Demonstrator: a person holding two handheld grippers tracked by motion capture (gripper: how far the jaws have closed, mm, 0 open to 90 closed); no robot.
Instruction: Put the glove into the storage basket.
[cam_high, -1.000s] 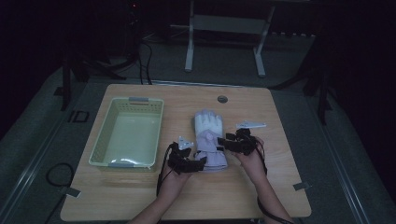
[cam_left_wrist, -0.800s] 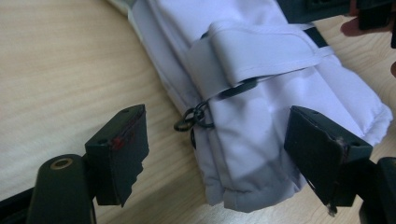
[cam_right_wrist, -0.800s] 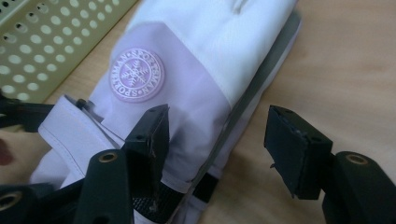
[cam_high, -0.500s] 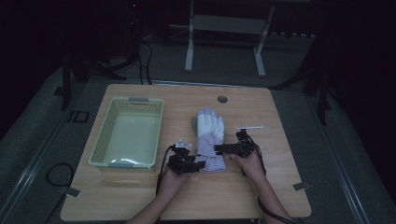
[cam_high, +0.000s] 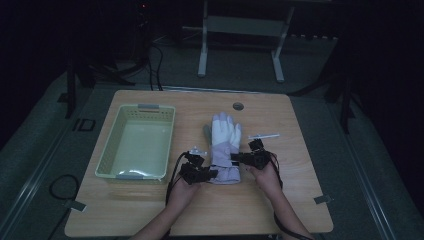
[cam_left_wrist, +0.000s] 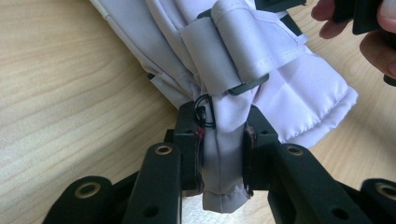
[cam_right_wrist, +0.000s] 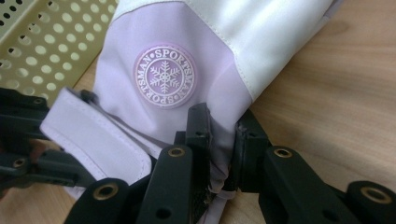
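Lilac-and-white, one ski glove (cam_high: 223, 146) lies flat on the wooden desk (cam_high: 300, 200), just right of one pale green basket (cam_high: 136, 142). Two grippers hold its cuff: left gripper (cam_left_wrist: 220, 135) fingers clamped on fabric, right gripper (cam_right_wrist: 219, 135) fingers likewise clamped.

— What can you read from where your grippers sit?

— Just one thing. On the lilac glove (cam_right_wrist: 187, 70) there is a round badge (cam_right_wrist: 164, 77), seen in your right gripper view. Its ring of capitals reads "SPORTSMAN" twice: once over the top, through twelve o'clock, and once along the bottom, through six o'clock, where the letters run upside down. A snowflake sign sits in the middle.

— Anything on the basket (cam_high: 111, 155) or the table (cam_high: 300, 190)?

— No lettering you could read on either. The high view is too dim and small for any print.
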